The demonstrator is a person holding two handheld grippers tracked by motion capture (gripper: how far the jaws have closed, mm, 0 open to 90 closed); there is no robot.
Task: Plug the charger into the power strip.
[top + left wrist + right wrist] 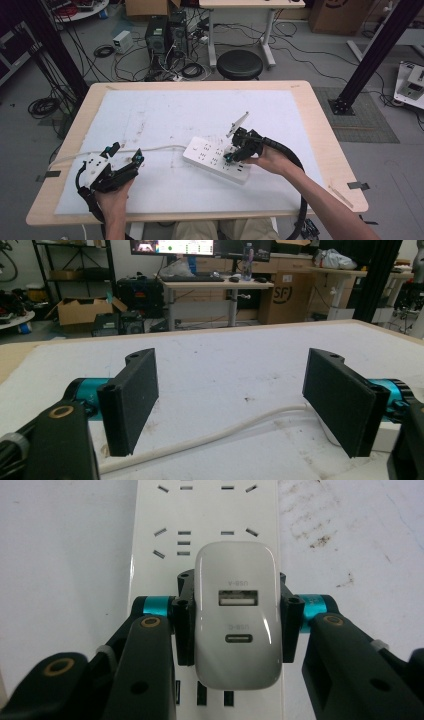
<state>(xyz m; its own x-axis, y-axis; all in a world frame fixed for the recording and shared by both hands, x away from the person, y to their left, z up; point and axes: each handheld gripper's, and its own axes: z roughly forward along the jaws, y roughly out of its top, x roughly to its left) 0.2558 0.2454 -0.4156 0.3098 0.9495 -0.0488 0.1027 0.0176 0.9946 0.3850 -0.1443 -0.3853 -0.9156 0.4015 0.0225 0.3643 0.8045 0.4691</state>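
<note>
A white power strip [216,159] lies on the white mat near the table's middle, its white cable [150,148] running off to the left. My right gripper [233,155] points down onto the strip, shut on a white USB charger [236,615] with a USB-A and a USB-C port. The charger sits against the power strip [205,510] over a row of sockets, both pads pressing its sides. My left gripper [123,154] rests at the front left of the mat, open, nothing between its fingers. In the left gripper view, the left gripper [240,407] straddles the cable [210,437] on the mat.
The wooden table [320,130] carries a white mat [160,115] with scuff marks. Beyond the far edge stand a black stool [240,64], computer towers [167,32] and tangled floor cables. A black frame post [370,55] rises at the right.
</note>
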